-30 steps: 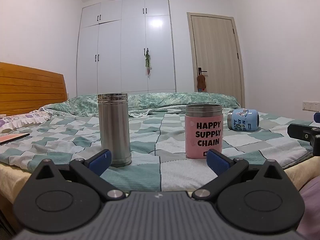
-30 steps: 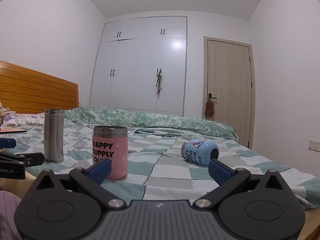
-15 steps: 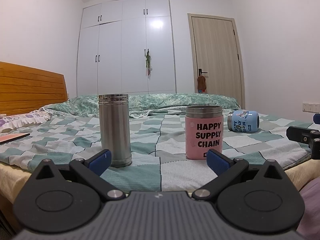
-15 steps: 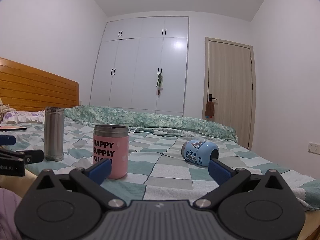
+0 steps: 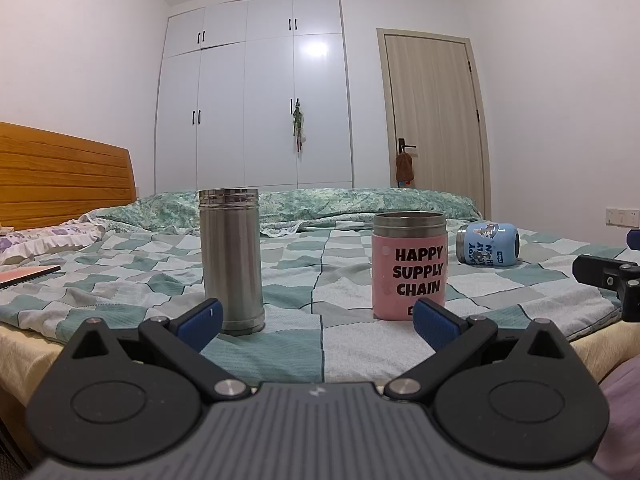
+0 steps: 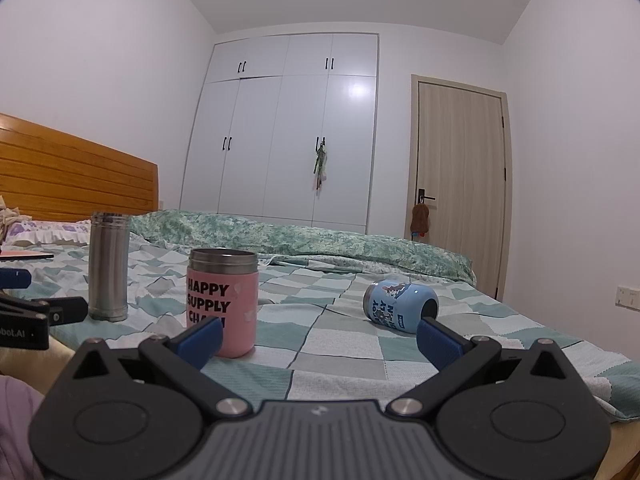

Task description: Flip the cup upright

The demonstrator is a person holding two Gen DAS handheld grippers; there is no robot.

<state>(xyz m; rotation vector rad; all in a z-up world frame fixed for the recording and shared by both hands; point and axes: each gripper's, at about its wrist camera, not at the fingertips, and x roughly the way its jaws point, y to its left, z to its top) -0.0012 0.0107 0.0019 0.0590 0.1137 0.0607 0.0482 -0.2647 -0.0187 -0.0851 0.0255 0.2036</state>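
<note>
A small light-blue cup point(image 6: 400, 306) lies on its side on the checked bedspread, mouth toward the right; it also shows far right in the left wrist view point(image 5: 488, 244). A pink cup point(image 5: 409, 266) lettered HAPPY SUPPLY CHAIN stands upright, also in the right wrist view point(image 6: 222, 302). A tall steel cup point(image 5: 231, 260) stands upright to its left, also in the right wrist view point(image 6: 109, 266). My left gripper point(image 5: 316, 318) is open and empty at the bed's near edge. My right gripper point(image 6: 318, 338) is open and empty, short of the blue cup.
The bed point(image 5: 320, 356) has a wooden headboard point(image 5: 60, 176) at the left and a rolled green quilt point(image 6: 300, 242) at the back. A thin book point(image 5: 28, 274) lies at the left. A wardrobe point(image 5: 256, 92) and a door point(image 5: 432, 120) stand behind.
The right gripper has risen slightly and tilted, with the blue cup now nearer its right finger. The left gripper has barely moved. The cups have not moved.
</note>
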